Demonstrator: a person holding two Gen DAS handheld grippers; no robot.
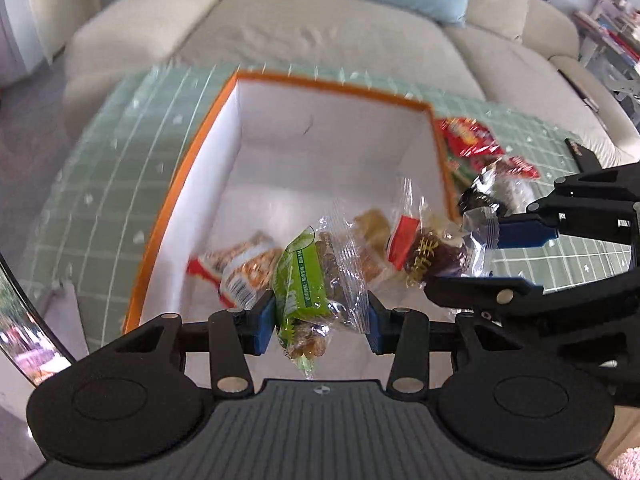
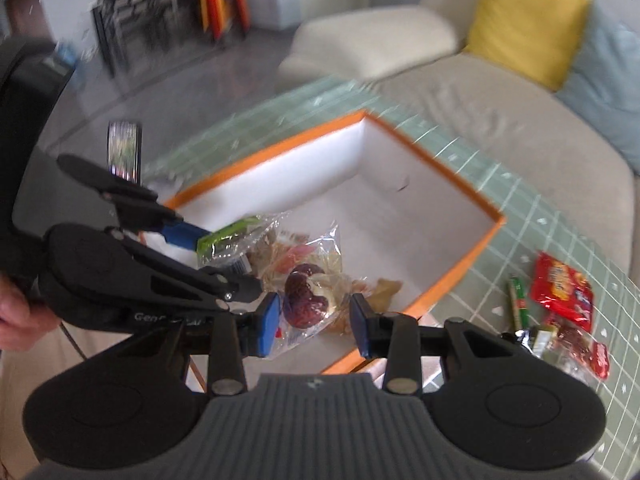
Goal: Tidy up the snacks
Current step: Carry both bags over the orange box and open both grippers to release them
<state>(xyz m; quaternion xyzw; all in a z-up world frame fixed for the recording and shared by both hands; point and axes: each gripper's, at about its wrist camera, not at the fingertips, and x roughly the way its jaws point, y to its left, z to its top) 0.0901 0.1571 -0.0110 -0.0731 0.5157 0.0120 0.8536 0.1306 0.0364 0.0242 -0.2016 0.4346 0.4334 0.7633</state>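
An orange-rimmed box with white walls (image 1: 200, 184) (image 2: 452, 168) stands on a green grid mat. My left gripper (image 1: 320, 322) is over its near edge, jaws apart, with a green-labelled clear snack packet (image 1: 304, 280) (image 2: 228, 240) between the pads. My right gripper (image 2: 314, 320) (image 1: 484, 256) is beside it, jaws apart, with a clear packet holding a dark red date (image 2: 306, 300) (image 1: 436, 256) between the pads. Other snack packets (image 1: 244, 272) lie in the box bottom.
More snacks lie on the mat right of the box: a red bag (image 2: 560, 284) (image 1: 468, 136), a green stick pack (image 2: 518, 300) and small wrapped pieces (image 2: 572, 340). A beige sofa (image 1: 320, 36) with yellow and blue cushions is behind.
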